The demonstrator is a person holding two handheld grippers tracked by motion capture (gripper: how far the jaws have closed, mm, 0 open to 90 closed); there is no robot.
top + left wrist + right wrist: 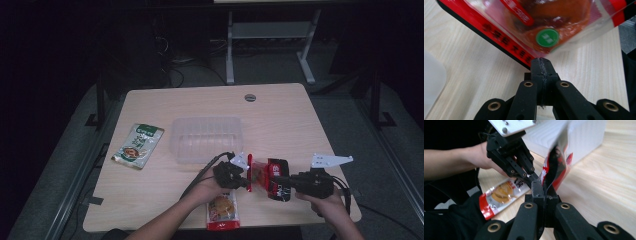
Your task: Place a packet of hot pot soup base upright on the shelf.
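Holding red snack pouch (267, 177) aloft between 2 grippers | left gripper (246, 179) clamped on 1 edge, right gripper (278, 181) on the opposite | next (likely): carry it to the clear tub (206, 137), free both grips together

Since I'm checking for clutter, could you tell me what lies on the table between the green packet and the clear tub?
Nothing: in the high view, bare table separates the green packet from the clear tub.
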